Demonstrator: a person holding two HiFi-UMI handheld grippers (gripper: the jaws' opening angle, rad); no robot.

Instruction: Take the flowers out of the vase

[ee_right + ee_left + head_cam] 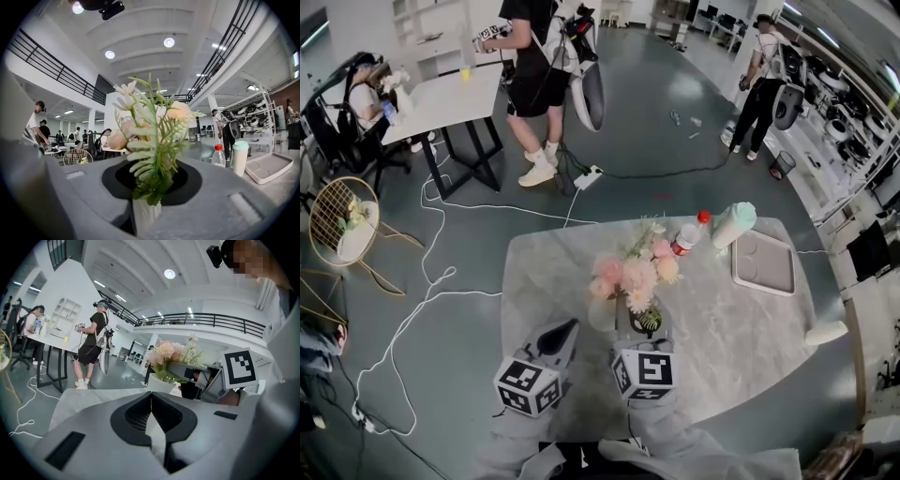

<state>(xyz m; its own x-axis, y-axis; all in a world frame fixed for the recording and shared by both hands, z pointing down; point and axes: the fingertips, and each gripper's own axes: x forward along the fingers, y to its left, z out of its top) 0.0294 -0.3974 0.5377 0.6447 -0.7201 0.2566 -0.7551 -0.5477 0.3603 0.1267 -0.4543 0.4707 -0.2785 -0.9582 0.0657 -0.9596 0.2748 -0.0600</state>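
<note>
Open hall, grey floor strewn with white cables (422,300). On the grey marbled surface (741,347), the flowers (636,272) stand in the vase (159,383) near the middle of the near edge.

Right gripper (649,323): jaws narrow, clamped on the flowers' green stems.

Left gripper (567,328): jaws together, empty, just left of the vase.

Bottle (686,236), cup (733,223) and tray (762,262) sit by the far right corner. The bottle label is too small to read. Open surface lies between vase and tray.

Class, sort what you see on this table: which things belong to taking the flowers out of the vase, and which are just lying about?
Job: flowers, vase, right tongs gripping the flowers.
Lying about: bottle, lidded cup, tray.
</note>
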